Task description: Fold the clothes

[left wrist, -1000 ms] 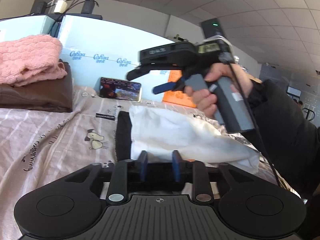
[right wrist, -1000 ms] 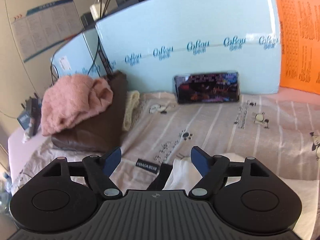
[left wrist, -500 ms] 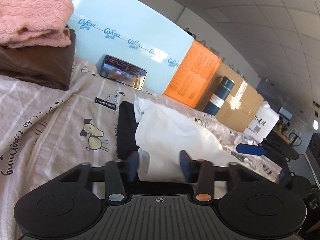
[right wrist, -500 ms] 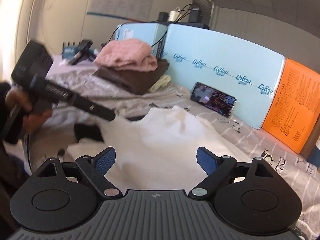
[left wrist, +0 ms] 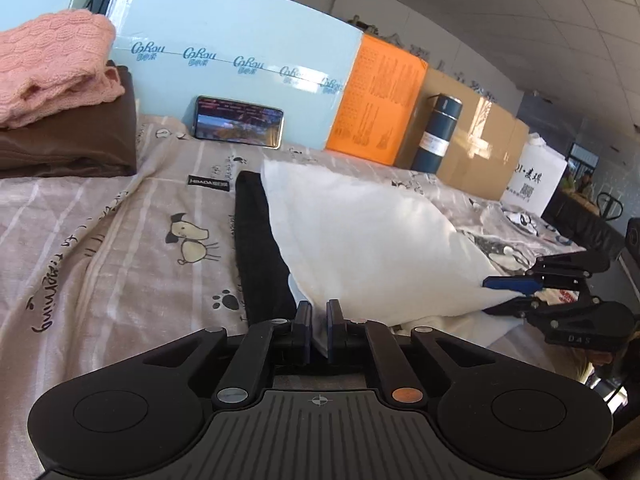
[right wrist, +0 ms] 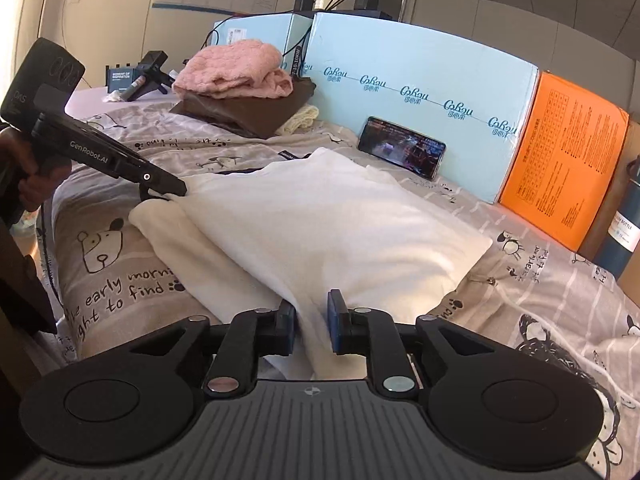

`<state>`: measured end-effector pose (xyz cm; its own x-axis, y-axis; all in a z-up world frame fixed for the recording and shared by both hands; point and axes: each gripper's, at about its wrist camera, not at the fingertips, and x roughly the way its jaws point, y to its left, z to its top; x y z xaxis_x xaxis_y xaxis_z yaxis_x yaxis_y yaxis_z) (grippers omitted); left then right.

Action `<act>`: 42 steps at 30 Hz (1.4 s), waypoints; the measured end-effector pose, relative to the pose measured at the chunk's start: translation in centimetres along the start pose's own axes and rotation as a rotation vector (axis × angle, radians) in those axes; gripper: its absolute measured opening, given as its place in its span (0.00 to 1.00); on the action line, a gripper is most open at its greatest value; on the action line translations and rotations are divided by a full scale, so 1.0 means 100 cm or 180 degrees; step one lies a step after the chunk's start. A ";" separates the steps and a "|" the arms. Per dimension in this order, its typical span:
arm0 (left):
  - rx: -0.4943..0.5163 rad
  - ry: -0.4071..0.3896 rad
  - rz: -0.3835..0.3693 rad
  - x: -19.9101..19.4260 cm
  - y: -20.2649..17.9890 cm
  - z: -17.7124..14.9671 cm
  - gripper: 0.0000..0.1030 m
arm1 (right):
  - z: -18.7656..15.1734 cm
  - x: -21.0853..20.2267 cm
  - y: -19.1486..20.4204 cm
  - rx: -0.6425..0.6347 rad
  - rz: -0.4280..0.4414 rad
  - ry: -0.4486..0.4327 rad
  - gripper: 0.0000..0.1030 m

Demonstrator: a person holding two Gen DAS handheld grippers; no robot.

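A white garment (left wrist: 368, 248) lies across the patterned bed sheet (left wrist: 100, 240), over a black garment (left wrist: 256, 248) whose edge shows on its left side. My left gripper (left wrist: 317, 308) is shut on the white garment's near left corner; in the right wrist view its tip (right wrist: 176, 194) pinches that corner. My right gripper (right wrist: 312, 308) has the white garment (right wrist: 320, 224) bunched between its blue pads, and its jaws are closing on it. In the left wrist view the right gripper (left wrist: 508, 292) pulls the cloth to a point. The near edge runs as a taut fold between the two grippers.
A pink knit (left wrist: 52, 64) rests on a folded brown stack (left wrist: 72, 148) at the back left. A phone (left wrist: 239, 122) leans on the light blue foam board (left wrist: 240, 28). An orange board (left wrist: 380, 100), a dark flask (left wrist: 438, 132) and a cardboard box (left wrist: 480, 148) line the back right.
The right gripper swung down from above the bed to the garment's near right corner and closed on it. The left gripper closed on the left corner, and the near edge rose taut.
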<state>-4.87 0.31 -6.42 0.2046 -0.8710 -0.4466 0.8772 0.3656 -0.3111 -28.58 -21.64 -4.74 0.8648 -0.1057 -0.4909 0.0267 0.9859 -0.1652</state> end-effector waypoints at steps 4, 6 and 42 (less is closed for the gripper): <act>-0.0396 -0.0237 0.0118 -0.019 0.016 0.006 0.70 | 0.004 -0.014 -0.016 0.0398 0.0210 -0.0304 0.66; -0.0780 -0.0215 -0.0032 -0.028 0.031 0.012 0.72 | 0.007 -0.017 -0.029 0.0650 0.0173 -0.0424 0.71; 0.0690 0.0022 0.0288 0.047 -0.071 0.043 0.17 | 0.051 0.067 -0.137 0.2172 -0.0034 -0.0506 0.19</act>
<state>-8.30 -7.81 -2.64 0.2844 -0.8353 -0.4706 0.9283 0.3625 -0.0823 -20.56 -35.16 -1.39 0.9241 -0.1469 -0.3527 0.2995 0.8516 0.4302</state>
